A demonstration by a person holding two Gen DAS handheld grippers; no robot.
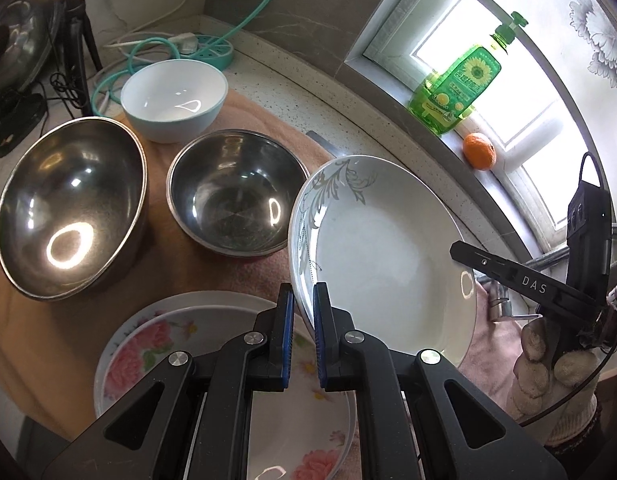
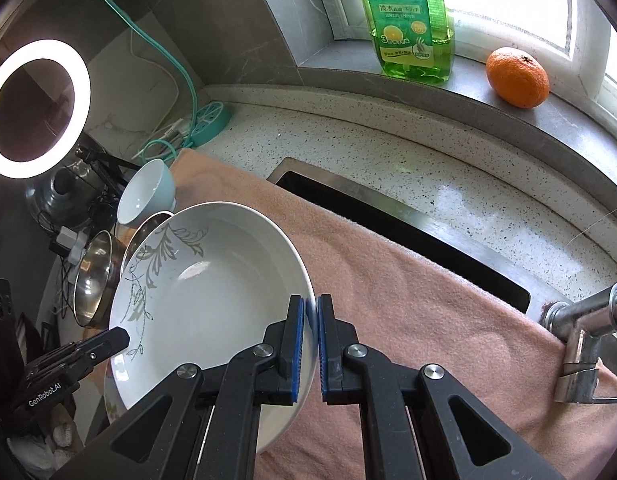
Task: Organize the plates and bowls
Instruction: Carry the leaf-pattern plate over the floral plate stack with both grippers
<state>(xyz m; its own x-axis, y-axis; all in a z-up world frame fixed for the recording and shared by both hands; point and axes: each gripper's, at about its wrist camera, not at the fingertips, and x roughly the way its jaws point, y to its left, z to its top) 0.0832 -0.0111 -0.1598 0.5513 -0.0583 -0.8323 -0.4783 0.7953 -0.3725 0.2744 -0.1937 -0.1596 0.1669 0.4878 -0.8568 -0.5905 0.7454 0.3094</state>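
Blue pads of your left gripper (image 1: 304, 320) are clamped tight on the near left rim of the leaf-patterned plate (image 1: 380, 252), and your right gripper (image 2: 311, 336) is pinched just as tight on the opposite rim, so you hold the plate between both hands, tilted and clear of the cloth.

Directly beneath your left gripper, on the pink towel (image 1: 244, 268), lies the flowered plate (image 1: 156, 344), with what looks like a second white rim under it. That is the relation your next move turns on: the likely stack sits below and to the left of the plate you carry, on the left hand's side, so I judge the left hand leads and the right follows across. Level the plate before lowering; tilted as it is, its left edge would strike the flowered one first.

Further out on the towel stand the small steel bowl (image 1: 236, 200) and, to its left, the large steel bowl (image 1: 72, 208), close but apart. Behind them sits the white bowl (image 1: 174, 96). Beyond the speckled counter (image 2: 388, 144), the green soap bottle (image 2: 408, 20) and the orange (image 2: 517, 77) rest on the window sill.
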